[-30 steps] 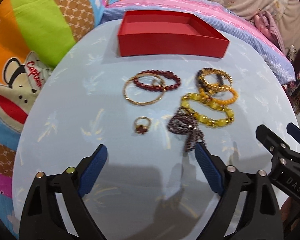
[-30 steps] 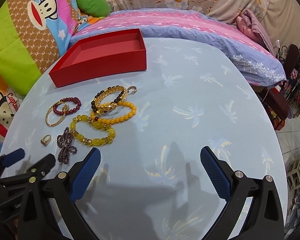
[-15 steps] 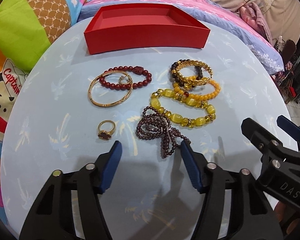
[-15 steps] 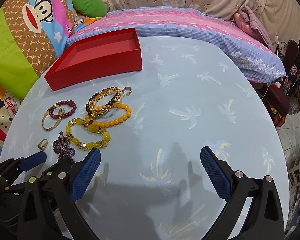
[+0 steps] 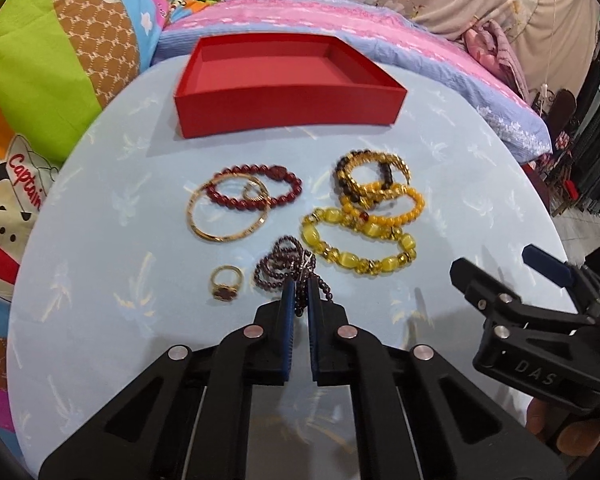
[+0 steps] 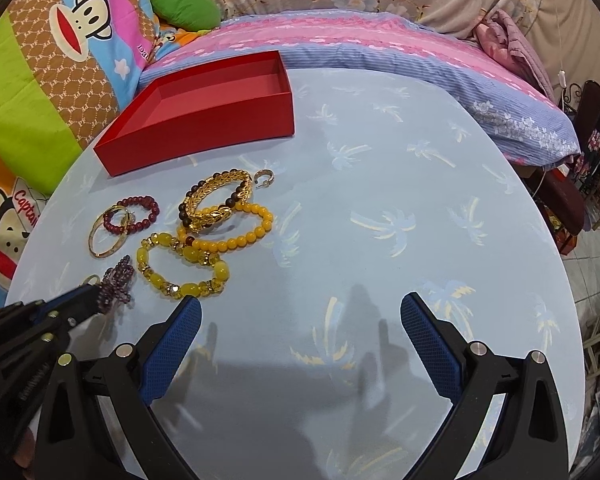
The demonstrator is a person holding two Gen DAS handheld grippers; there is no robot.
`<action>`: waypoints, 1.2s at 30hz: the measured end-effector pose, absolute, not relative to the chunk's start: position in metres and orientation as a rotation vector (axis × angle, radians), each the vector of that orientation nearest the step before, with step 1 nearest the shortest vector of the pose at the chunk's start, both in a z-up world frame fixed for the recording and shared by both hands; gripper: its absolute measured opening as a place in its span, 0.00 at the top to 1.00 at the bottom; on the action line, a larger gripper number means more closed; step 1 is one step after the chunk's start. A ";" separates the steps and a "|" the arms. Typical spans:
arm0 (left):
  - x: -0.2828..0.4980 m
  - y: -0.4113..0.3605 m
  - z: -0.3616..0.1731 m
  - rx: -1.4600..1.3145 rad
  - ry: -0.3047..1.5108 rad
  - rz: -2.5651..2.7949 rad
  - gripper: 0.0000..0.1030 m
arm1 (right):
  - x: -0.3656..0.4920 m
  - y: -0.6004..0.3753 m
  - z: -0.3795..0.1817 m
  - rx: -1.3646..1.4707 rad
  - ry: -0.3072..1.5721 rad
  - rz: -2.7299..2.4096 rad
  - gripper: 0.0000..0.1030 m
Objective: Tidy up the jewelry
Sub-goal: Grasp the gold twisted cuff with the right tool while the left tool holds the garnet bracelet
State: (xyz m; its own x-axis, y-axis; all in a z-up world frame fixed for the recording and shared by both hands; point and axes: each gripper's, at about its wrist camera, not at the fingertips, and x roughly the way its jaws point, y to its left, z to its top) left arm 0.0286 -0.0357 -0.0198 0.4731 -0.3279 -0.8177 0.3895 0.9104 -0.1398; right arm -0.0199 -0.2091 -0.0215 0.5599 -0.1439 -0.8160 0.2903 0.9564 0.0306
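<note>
My left gripper (image 5: 299,286) is shut on the near end of a dark purple bead bracelet (image 5: 283,266), which lies on the round blue table; it also shows in the right wrist view (image 6: 116,282). An empty red box (image 5: 284,80) stands at the table's far side. Between them lie a red bead bracelet (image 5: 256,188), a gold bangle (image 5: 228,216), a gold ring (image 5: 225,283), a yellow stone bracelet (image 5: 358,242), an orange bead bracelet (image 5: 384,206) and a gold chain bracelet (image 5: 370,172). My right gripper (image 6: 300,316) is open and empty over bare table.
A small hoop earring (image 6: 264,178) lies right of the gold chain bracelet. The table (image 6: 380,220) stands against a bed with a pink-blue pillow (image 6: 380,48) and colourful cartoon bedding (image 6: 40,80). Furniture and floor lie beyond the right edge.
My left gripper moved forward to the purple bead bracelet and went from wide open to shut on it. The right gripper stayed open and barely moved.
</note>
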 end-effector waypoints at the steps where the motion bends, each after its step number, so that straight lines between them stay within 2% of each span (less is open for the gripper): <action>1: 0.030 -0.033 -0.017 0.062 0.981 -0.431 0.94 | -0.018 -0.208 -0.022 0.170 0.943 -0.251 0.06; 14: 0.050 -0.007 -0.012 0.007 0.970 -0.355 0.94 | 0.035 -0.188 -0.022 0.138 0.928 -0.139 0.07; 23: 0.062 -0.003 -0.026 -0.007 1.010 -0.348 0.94 | 0.071 -0.187 -0.027 0.151 0.932 -0.117 0.16; 28: 0.066 -0.001 -0.034 -0.012 1.033 -0.344 0.94 | 0.082 -0.185 -0.040 0.147 0.975 -0.101 0.36; 35: 0.069 -0.003 -0.038 -0.012 1.044 -0.349 0.94 | 0.080 -0.185 -0.039 0.151 0.958 -0.081 0.51; 36: 0.069 -0.003 -0.038 -0.011 1.044 -0.350 0.94 | 0.079 -0.185 -0.037 0.151 0.951 -0.080 0.61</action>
State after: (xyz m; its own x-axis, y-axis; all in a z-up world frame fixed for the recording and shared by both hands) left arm 0.0689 -0.0028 -0.0376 0.4524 -0.2887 -0.8438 0.2779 0.9447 -0.1742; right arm 0.0790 -0.1850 -0.0371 0.5790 -0.0020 -0.8153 0.1347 0.9865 0.0932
